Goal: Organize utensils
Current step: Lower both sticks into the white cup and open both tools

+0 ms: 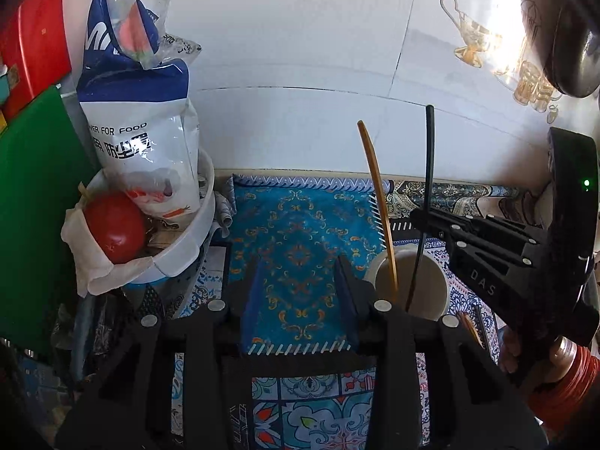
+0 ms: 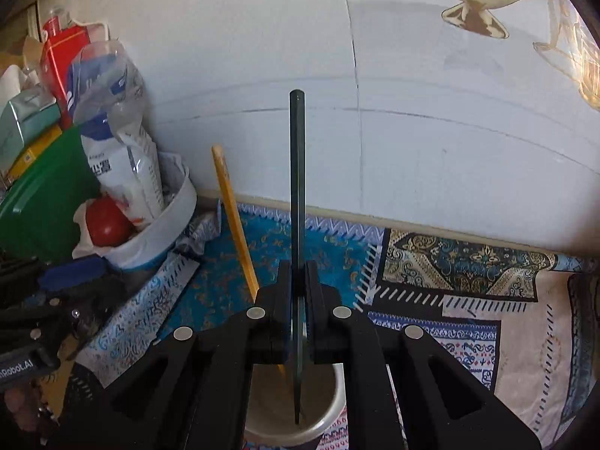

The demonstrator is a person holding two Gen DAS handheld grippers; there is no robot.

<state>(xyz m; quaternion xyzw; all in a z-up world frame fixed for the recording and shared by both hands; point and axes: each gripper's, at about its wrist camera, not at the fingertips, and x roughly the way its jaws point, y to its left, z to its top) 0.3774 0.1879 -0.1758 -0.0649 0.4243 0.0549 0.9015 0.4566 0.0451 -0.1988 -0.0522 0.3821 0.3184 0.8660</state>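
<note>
Two chopsticks are counted at the cup (image 2: 330,418): one tan chopstick (image 1: 378,202) already standing inside, leaning against the rim, and one dark chopstick (image 2: 298,225) with its tip lowered into the cup's mouth. The right gripper (image 2: 299,300) is clamped on the dark chopstick partway down its length, at the centre of the right wrist view; that piece is judged not yet released. The left gripper (image 1: 300,285) stands partly open at the lower centre of the left wrist view, nothing between its jaws, only the blue patterned mat (image 1: 296,232) showing through.

Progress is judged well advanced: one utensil stowed, a second entering. More stick ends (image 1: 470,326), tan and dark, lie at the lower right of the left wrist view beside the cup; their number cannot be told. One cup is present. One white bowl (image 1: 187,240) with one tomato (image 1: 114,227) sits at left, not part of the work.
</note>
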